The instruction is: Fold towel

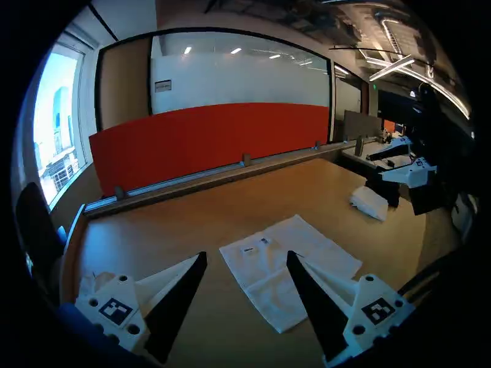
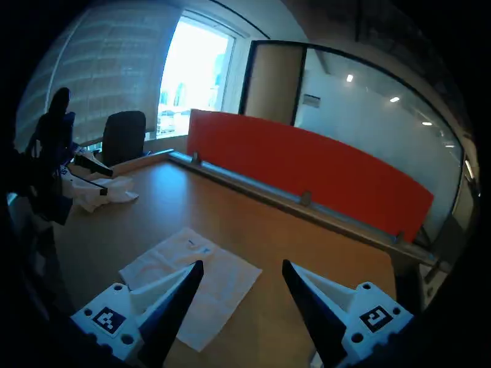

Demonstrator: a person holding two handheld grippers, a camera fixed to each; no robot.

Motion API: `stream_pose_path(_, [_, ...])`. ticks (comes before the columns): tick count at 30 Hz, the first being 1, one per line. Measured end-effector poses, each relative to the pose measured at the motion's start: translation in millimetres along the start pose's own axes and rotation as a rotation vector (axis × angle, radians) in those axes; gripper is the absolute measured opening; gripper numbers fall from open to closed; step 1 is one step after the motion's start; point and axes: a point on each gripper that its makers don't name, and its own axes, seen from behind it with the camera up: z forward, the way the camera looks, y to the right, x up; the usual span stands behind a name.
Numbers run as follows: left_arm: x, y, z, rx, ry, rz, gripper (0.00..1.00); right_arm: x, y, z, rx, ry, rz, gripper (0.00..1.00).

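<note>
Hovering above the wooden desk (image 1: 202, 214), our left gripper (image 1: 245, 254) and right gripper (image 2: 242, 262) gape wide, empty, over 1 flat white towel (image 1: 270, 270).

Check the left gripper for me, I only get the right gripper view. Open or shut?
Observer: Open. The left gripper view shows the left gripper with its fingers spread and nothing between them, aimed at the flat towel.
Operator: Anything by my gripper that I can't see?
Observer: Yes. A second white cloth, bunched or folded, lies on the table close to the right gripper.
</note>
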Motion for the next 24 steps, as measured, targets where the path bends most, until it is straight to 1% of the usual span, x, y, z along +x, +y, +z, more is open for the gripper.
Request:
stream_pose_path(6, [-15.7,8.4,5.2,-0.032,-0.038,0.028,0.97,-14.3,-11.9,5.0,0.054,-0.049,-0.014,0.99])
stream_pose_path(12, [-34.9,16.0,10.5,-0.055,-0.071,0.039,0.97,-29.3,-21.5,11.6,0.084,-0.084,-0.026,0.99])
stream_pose_path(18, [-61.6,25.1,18.1,-0.076,-0.113,0.047,0.97,-51.2,-30.0,21.3,0.102,-0.114,-0.021,1.0])
stream_pose_path(24, [-89.0,31.6,27.2,-0.092,-0.159,0.056,0.96,-73.3,-37.3,28.8,0.117,-0.145,-0.013,0.99])
